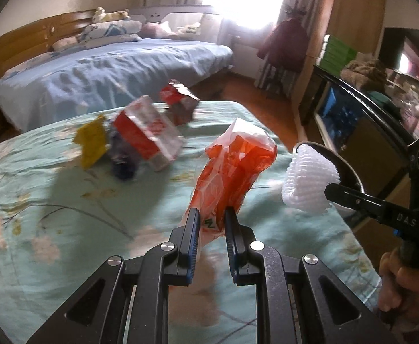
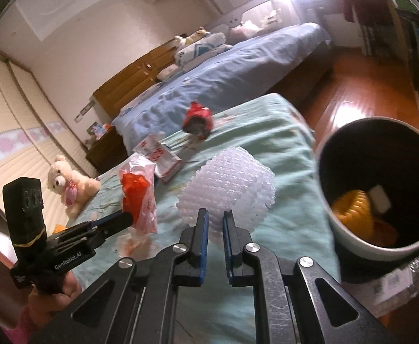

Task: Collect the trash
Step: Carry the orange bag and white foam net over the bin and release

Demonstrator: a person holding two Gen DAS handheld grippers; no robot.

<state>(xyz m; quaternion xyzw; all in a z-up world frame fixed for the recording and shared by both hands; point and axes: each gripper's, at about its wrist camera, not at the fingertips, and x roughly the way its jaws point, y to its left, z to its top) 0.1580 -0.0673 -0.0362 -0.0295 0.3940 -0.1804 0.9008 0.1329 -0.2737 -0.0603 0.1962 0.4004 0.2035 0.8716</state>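
My left gripper [image 1: 212,218] is shut on an orange plastic bag [image 1: 235,169] and holds it above the green bedspread [image 1: 51,215]; the bag also shows in the right wrist view [image 2: 137,192]. My right gripper [image 2: 215,219] is shut on a white foam fruit net [image 2: 232,183], also seen at the right of the left wrist view [image 1: 309,180]. A round bin [image 2: 352,238] with a dark inside stands at the right and holds yellow and white trash. More trash lies on the bed: a red-and-white carton [image 1: 149,134], a red packet [image 1: 177,100], a yellow wrapper [image 1: 92,140].
A teddy bear [image 2: 69,183] sits at the bed's left side. A second bed with a blue cover [image 1: 109,71] stands beyond. Wooden floor [image 2: 367,97] and dark furniture [image 1: 352,120] lie to the right.
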